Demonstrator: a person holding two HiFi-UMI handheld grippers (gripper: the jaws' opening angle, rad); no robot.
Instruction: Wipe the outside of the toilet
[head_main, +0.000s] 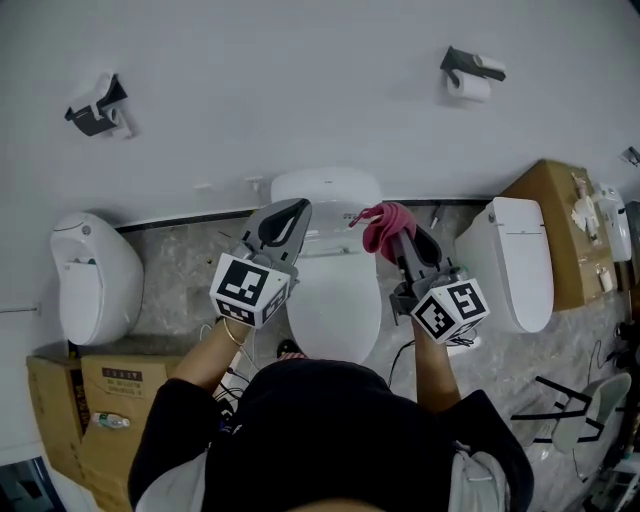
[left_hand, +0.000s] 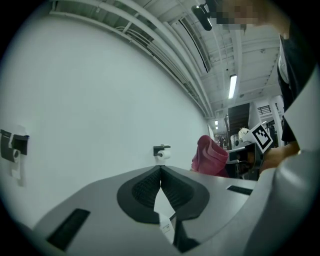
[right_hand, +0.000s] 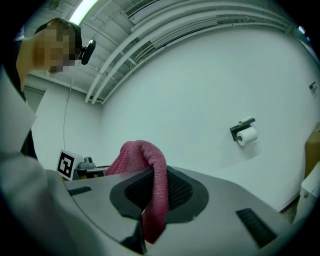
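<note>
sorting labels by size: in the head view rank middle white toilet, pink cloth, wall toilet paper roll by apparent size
1. middle white ceramic toilet
2. pink knitted cloth, narrowly, and it is nearer the camera
3. white toilet paper roll on the wall

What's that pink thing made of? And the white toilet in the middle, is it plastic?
The pink cloth looks like soft knitted fabric: fuzzy, matte, and drooping in folds. The toilet looks smooth, hard and white; ceramic or plastic, I cannot tell.
</note>
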